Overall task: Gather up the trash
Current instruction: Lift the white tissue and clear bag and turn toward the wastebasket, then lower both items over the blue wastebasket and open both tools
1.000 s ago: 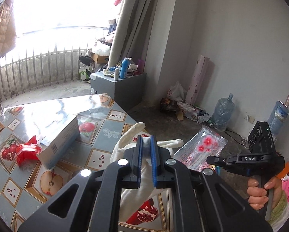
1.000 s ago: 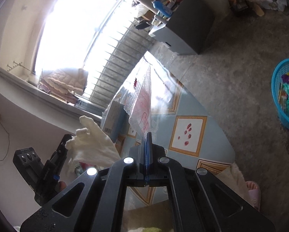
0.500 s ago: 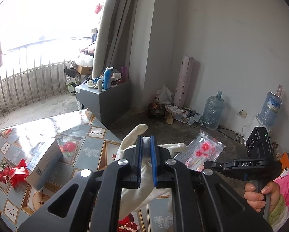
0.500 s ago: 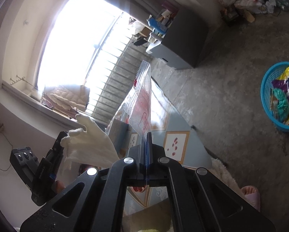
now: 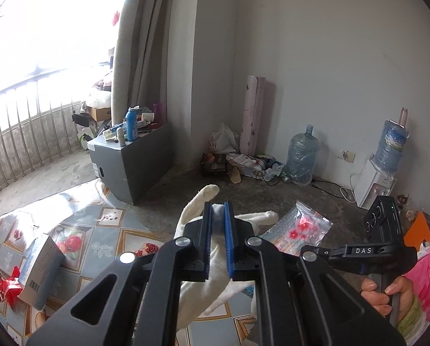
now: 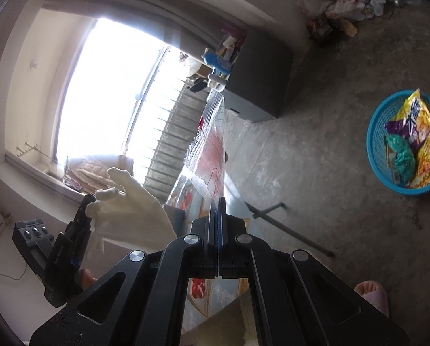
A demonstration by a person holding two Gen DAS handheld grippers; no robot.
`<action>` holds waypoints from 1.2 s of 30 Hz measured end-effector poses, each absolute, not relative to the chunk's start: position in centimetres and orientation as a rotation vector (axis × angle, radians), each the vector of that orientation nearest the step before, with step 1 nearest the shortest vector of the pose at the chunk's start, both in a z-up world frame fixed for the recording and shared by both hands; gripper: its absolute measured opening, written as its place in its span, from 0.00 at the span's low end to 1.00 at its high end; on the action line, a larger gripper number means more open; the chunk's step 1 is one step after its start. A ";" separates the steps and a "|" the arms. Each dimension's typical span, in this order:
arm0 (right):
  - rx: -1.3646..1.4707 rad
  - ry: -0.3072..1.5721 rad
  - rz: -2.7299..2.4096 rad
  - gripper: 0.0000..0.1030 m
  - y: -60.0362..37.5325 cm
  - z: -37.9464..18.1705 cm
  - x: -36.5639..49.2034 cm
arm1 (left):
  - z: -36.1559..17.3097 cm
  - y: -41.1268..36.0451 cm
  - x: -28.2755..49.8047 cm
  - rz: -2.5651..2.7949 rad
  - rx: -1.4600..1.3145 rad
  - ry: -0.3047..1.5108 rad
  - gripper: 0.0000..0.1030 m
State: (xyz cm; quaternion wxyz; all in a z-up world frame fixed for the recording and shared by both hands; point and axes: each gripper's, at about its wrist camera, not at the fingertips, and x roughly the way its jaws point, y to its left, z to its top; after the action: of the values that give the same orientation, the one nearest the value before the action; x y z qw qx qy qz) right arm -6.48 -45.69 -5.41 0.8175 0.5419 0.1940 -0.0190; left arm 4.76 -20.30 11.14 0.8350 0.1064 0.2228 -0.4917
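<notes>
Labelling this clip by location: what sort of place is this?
Probably a lived-in home room beside a balcony: a water dispenser stands against the wall, a curtain hangs by the railing, and a fruit-print tablecloth covers the table.

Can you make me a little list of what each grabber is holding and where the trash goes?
left gripper: jaws shut on a white glove
right gripper: jaws shut on a clear plastic bag with red flowers
trash basket: blue, on the floor, already has snack wrappers in it
left on the table: a small box and a red wrapper
both held things: up in the air, not yet in the basket
</notes>
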 end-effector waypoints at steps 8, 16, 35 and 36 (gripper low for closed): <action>1.193 0.380 -0.083 0.00 -47.1 -6.1 -8.0 | 10.9 -23.7 3.8 -1.090 0.267 0.473 0.08; 1.203 0.354 -0.167 0.00 -48.2 -6.6 -9.6 | 10.4 -28.3 2.8 -1.175 0.318 0.487 0.08; 1.224 0.495 -0.607 0.00 -58.2 -15.8 -10.8 | -1.2 -49.9 3.2 -1.315 0.468 0.904 0.08; 1.229 0.509 -0.601 0.00 -58.7 -16.4 -10.3 | -2.0 -50.8 3.2 -1.310 0.483 0.918 0.08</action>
State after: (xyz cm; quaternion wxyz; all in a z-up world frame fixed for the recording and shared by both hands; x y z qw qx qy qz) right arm -10.28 -58.72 -16.39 0.7454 0.5614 0.2324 -0.2743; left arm 3.19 -50.83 -2.03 0.6708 0.2145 0.4075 -0.5813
